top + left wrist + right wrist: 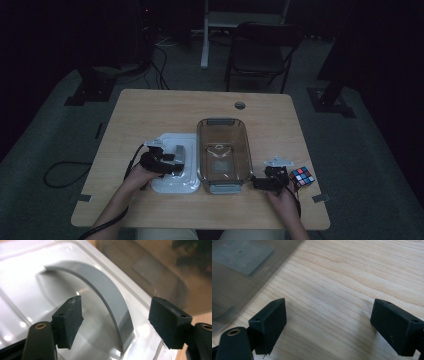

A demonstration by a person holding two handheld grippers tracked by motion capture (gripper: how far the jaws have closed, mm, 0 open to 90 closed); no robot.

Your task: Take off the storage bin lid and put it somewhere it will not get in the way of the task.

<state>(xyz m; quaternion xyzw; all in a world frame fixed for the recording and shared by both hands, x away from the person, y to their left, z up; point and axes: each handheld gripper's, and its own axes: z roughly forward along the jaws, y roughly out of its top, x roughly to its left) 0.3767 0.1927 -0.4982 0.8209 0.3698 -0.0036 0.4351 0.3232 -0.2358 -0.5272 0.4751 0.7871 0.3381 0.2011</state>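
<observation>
The white lid bears an arched grey handle, between the left gripper's wide-apart jaws, untouched; at its three o'clock, the right gripper gapes over bare table.

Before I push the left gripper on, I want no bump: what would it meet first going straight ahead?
Probably the grey handle on the white lid; it arches between the open left gripper jaws, untouched.

My left gripper sits w/ jaws spread either side of the grey handle on the white lid, clear gaps both sides. The smoky bin walls off the table centre between my hands. My right gripper has bare table ahead; the cube sits just beside it.
</observation>
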